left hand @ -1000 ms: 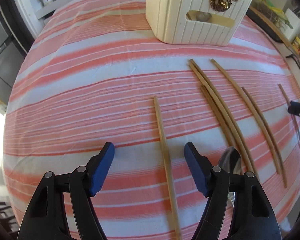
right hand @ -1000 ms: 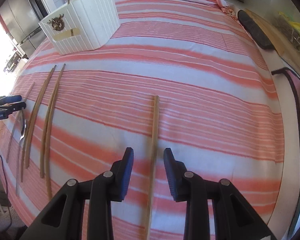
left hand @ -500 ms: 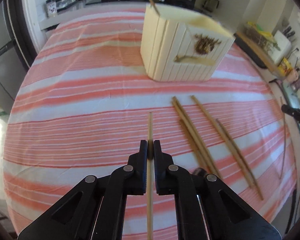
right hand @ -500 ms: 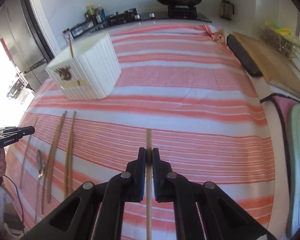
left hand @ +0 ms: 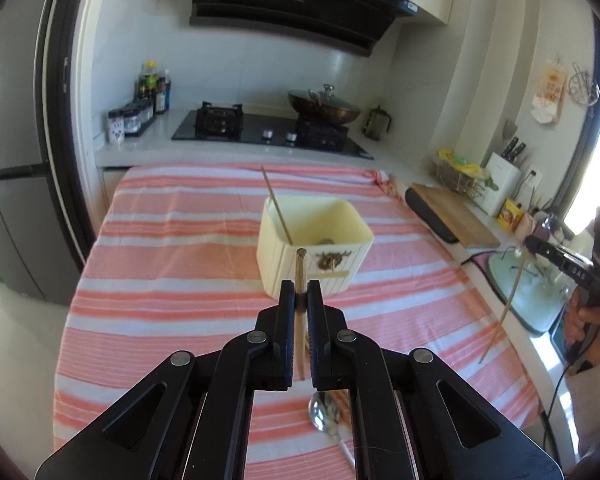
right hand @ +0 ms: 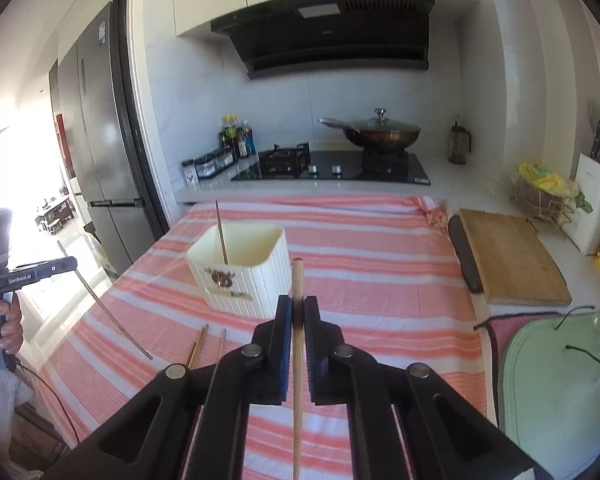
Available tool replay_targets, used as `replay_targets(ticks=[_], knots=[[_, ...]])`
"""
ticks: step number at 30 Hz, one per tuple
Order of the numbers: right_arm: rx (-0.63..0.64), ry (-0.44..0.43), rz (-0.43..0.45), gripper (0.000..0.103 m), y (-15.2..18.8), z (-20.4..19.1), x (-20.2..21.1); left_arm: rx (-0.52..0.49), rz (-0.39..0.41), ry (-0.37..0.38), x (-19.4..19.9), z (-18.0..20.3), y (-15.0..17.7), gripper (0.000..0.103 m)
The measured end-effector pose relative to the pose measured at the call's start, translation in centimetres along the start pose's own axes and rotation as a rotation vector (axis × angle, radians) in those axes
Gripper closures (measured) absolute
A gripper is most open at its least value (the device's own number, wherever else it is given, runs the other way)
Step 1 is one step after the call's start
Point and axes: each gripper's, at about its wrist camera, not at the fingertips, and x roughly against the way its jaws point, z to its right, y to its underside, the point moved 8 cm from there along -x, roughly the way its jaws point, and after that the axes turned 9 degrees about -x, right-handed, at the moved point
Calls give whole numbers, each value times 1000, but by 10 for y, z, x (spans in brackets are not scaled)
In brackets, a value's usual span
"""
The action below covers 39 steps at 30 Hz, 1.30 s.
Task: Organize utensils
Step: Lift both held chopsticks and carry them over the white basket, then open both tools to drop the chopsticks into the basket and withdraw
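Jaws on both grippers clenched, each on one chopstick. Left gripper [left hand: 298,292] pinches its chopstick [left hand: 300,276] with the tip poking out just ahead of the jaws; right gripper [right hand: 298,312] grips its chopstick [right hand: 297,360] the same way, long tail trailing back under the jaws. Cream holder [left hand: 314,248] sits on the striped table [left hand: 160,280] ahead of and below both jaws, one stick already leaning in it. Spoon [left hand: 324,420] and spare chopsticks [right hand: 204,340] lie on the table below. Sticks look light, stiff and smooth, so liable to pivot in a single pinch. Grip nearer mid-length would swing less.
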Motion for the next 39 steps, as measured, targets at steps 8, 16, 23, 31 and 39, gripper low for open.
replay_targets(ticks=[8,16,23,31,39], knots=[[-13,-85,190,96,-102,-41,-28,-41,144,-40,4,-2,-105,99],[61,-115,336,97,-150,-103,-84,-63,184,-90,-50,5,-148,99],[70,-96,322,97,-142,-117,-150,-51,98,-110,-108,-4,-137,99],[88,-116,-6,96,-84,-112,-249,-12,-105,-100,-173,-18,-92,99],[-7,-118,-176,83,-52,-101,-283,5,-219,-67,-201,-6,-62,53]])
